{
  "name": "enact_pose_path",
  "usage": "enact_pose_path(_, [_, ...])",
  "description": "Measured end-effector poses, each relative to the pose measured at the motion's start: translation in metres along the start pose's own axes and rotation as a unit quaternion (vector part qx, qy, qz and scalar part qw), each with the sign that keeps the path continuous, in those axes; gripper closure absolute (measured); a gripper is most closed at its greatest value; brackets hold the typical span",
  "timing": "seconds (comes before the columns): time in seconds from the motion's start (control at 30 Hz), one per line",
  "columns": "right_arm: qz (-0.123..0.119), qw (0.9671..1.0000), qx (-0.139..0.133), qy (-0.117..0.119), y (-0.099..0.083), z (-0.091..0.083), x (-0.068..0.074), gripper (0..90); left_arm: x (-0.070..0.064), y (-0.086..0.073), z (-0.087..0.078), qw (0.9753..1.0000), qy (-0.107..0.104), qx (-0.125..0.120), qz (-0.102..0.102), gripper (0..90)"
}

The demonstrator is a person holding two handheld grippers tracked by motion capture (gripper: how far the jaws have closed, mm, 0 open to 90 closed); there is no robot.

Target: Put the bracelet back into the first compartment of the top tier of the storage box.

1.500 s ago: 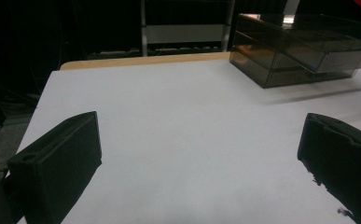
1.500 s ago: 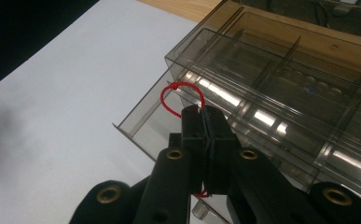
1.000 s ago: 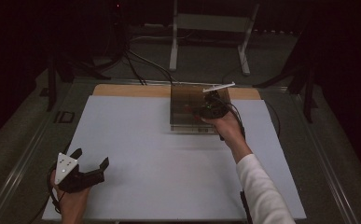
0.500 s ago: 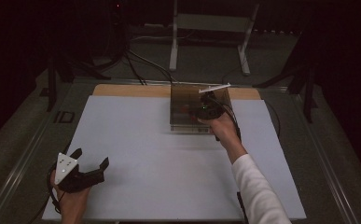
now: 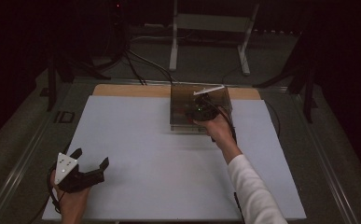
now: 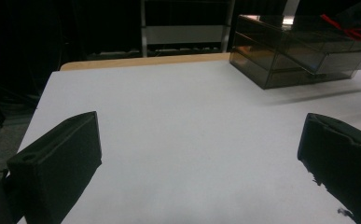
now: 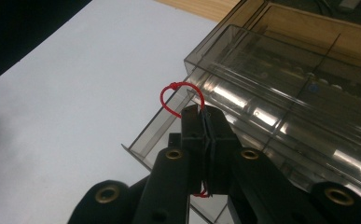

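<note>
red loop pinched at the drawer box, hand drawn slightly back

since the earlier frames the right gripper [image 5: 200,111] has come a little toward the person's side of the table, the hand sitting lower against the box [image 5: 183,98] than a second ago, while the left gripper [image 5: 90,170] stays where it was near the front left corner of the white mat [image 5: 136,154].

the right gripper is clenched on a red loop [image 7: 178,95] of cord; its jaws meet flat, and the loop arches out just beyond their tips. the loop sits at the front lip of a clear smoky drawer [image 7: 169,135] that stands part way out of the box, at the far side of the mat. the left gripper rests released, jaws wide apart, nothing between them; its own view looks across bare mat to the box [image 6: 299,51], where the red cord [image 6: 346,29] shows.

the step in hand looks like drawing the drawer out by its loop. to do it well, the pull should run straight along the drawer's slide, level with the mat, with the grip kept firm so the thin cord does not slip. the light box may drag along; the free left gripper could steady it.
</note>
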State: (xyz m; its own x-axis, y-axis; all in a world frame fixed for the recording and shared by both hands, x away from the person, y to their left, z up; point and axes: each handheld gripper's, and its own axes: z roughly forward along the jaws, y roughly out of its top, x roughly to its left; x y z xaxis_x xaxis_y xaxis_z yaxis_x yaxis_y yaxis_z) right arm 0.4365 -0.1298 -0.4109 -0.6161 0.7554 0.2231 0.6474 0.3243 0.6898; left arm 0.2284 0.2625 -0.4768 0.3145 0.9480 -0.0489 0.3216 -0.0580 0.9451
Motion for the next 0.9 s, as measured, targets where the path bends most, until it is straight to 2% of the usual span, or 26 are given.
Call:
enact_pose_path(0.23, [0.001, 1.0000, 0.006, -0.002, -0.001, 0.008, 0.002, 87.4, 0.000, 0.000, 0.000, 1.0000, 0.000, -0.001, -0.001, 1.1])
enact_pose_path(0.27, [0.001, 1.0000, 0.007, -0.004, -0.001, 0.008, 0.003, 83.3, 0.000, 0.000, 0.000, 1.0000, 0.000, -0.001, 0.000, 1.1])
enact_pose_path(0.3, [0.000, 0.9999, 0.011, -0.005, -0.002, 0.009, 0.003, 75.2, 0.000, 0.000, 0.000, 1.0000, 0.001, -0.001, -0.001, 1.1])
enact_pose_path(0.37, [0.009, 0.9998, 0.020, 0.004, -0.002, 0.011, 0.002, 50.7, 0.001, 0.000, 0.000, 1.0000, 0.001, -0.001, -0.001, 1.1])
enact_pose_path(0.4, [0.006, 0.9998, 0.019, 0.001, -0.002, 0.011, 0.002, 42.9, 0.001, 0.000, -0.001, 1.0000, 0.001, -0.001, -0.001, 1.1])
enact_pose_path(0.43, [0.007, 0.9998, 0.016, -0.002, -0.002, 0.010, 0.002, 37.3, 0.001, 0.000, -0.001, 1.0000, 0.001, -0.002, -0.001, 1.1])
enact_pose_path(0.5, [0.015, 0.9998, 0.011, 0.006, -0.002, 0.008, 0.001, 27.1, 0.001, 0.000, 0.000, 1.0000, 0.001, -0.001, -0.001, 1.2])
enact_pose_path(0.7, [0.011, 0.9999, 0.002, 0.003, -0.001, 0.002, 0.000, 15.7, 0.000, 0.000, 0.000, 1.0000, 0.001, -0.001, 0.000, 1.1])
enact_pose_path(0.9, [0.004, 1.0000, -0.001, 0.005, -0.002, -0.003, -0.001, 11.7, 0.000, 0.000, 0.000, 1.0000, 0.000, -0.001, 0.000, 1.1])
